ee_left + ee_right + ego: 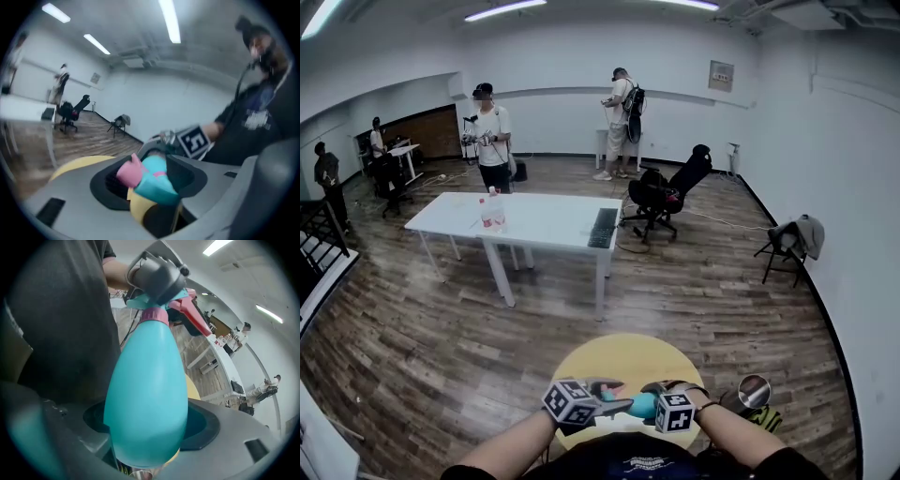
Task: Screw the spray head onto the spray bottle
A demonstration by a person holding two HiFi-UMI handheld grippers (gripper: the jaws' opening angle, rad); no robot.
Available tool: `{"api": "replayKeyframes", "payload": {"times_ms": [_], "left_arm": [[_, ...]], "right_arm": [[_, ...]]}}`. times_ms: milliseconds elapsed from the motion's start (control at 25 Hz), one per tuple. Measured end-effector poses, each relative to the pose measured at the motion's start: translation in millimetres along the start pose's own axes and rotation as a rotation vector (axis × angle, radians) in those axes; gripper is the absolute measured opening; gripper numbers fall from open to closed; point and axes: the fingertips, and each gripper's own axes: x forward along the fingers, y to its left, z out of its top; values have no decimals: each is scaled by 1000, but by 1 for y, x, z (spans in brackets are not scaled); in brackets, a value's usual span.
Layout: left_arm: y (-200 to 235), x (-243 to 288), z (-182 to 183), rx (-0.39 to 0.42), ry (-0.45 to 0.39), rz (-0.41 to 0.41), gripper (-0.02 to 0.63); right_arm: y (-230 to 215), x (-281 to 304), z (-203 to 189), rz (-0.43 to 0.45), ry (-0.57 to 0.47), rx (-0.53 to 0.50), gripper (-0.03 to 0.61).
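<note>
In the right gripper view a teal spray bottle (147, 390) fills the space between the jaws of my right gripper (147, 432), which is shut on its body. The spray head, with a pink collar (154, 315) and pink trigger (194, 317), sits on the bottle's neck. My left gripper (157, 273) is clamped over the top of the head. In the left gripper view the spray head (157, 180) and its trigger (129, 171) lie between the jaws of the left gripper (151, 187). In the head view both grippers meet on the bottle (641, 405) above a round yellow table (628, 354).
A long white table (534, 217) with bottles and a keyboard stands mid-room, an office chair (666, 192) behind it. A folding chair with a garment (792, 242) is by the right wall. Several people stand farther back. A round metal object (754, 390) sits beside my right arm.
</note>
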Motion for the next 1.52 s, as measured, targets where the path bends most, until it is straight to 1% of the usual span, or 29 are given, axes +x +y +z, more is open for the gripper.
{"api": "replayKeyframes", "payload": {"times_ms": [40, 80, 120, 200, 280, 320, 360, 400, 440, 520, 560, 600, 640, 720, 800, 840, 920, 960, 1040, 1080, 1120, 1240, 1280, 1320, 1360, 1400, 1520], "left_arm": [[-4, 6, -7, 104, 78, 12, 256], [-8, 10, -14, 162, 126, 4, 261], [-12, 13, -17, 194, 149, -13, 259], [-18, 17, -21, 238, 162, -39, 259], [-19, 18, -22, 245, 155, -42, 259], [-18, 18, -21, 223, 139, -37, 258], [-15, 16, -17, 179, 108, -26, 256], [-9, 11, -12, 108, 59, -12, 248], [1, 4, -6, 10, -10, 1, 205], [23, -15, 4, -216, -185, 5, 132], [32, -25, 7, -317, -271, 1, 87], [39, -36, 8, -398, -347, -1, 74], [46, -47, 7, -462, -410, 2, 72], [58, -71, 0, -560, -515, 22, 69], [74, -102, -7, -632, -624, 66, 69], [83, -118, -9, -660, -679, 96, 69], [95, -147, -10, -691, -775, 137, 69], [99, -158, -9, -691, -808, 146, 69], [103, -170, -7, -690, -842, 156, 69], [104, -172, -7, -689, -851, 157, 69], [103, -173, -6, -689, -860, 153, 69], [100, -169, -4, -699, -864, 135, 69], [99, -166, -3, -700, -859, 131, 69], [98, -163, -3, -701, -853, 128, 69], [97, -160, -3, -702, -845, 128, 69], [97, -158, -2, -700, -837, 127, 69], [92, -152, -1, -689, -819, 117, 69]], "right_arm": [[5, 0, -6, 22, 17, -6, 388], [10, 0, -11, 44, 27, -7, 388], [16, 0, -14, 60, 31, -6, 388], [21, 0, -17, 68, 36, -5, 388], [21, 0, -18, 56, 38, 1, 388], [19, -2, -18, 36, 33, 6, 388], [15, -4, -16, 1, 20, 12, 389], [7, -8, -13, -47, -7, 22, 393], [-3, -12, -8, -99, -48, 39, 400], [-22, -23, 4, -188, -144, 85, 422], [-30, -29, 7, -226, -177, 102, 438], [-38, -36, 6, -264, -196, 114, 445], [-44, -42, 1, -302, -206, 127, 445], [-53, -55, -15, -367, -238, 187, 445], [-56, -66, -33, -389, -312, 310, 439], [-56, -71, -42, -383, -361, 390, 431], [-54, -80, -55, -360, -459, 542, 366], [-54, -85, -60, -354, -511, 606, 319], [-57, -92, -68, -362, -616, 734, 200], [-60, -95, -71, -363, -674, 807, 129], [-64, -99, -73, -352, -742, 883, 25], [-74, -115, -73, -256, -996, 1092, 18], [-78, -121, -74, -237, -1063, 1143, 18], [-81, -124, -76, -230, -1108, 1178, 17], [-84, -127, -76, -230, -1130, 1193, 17], [-85, -128, -76, -233, -1130, 1186, 17], [-80, -125, -70, -239, -1063, 1105, 15]]}}
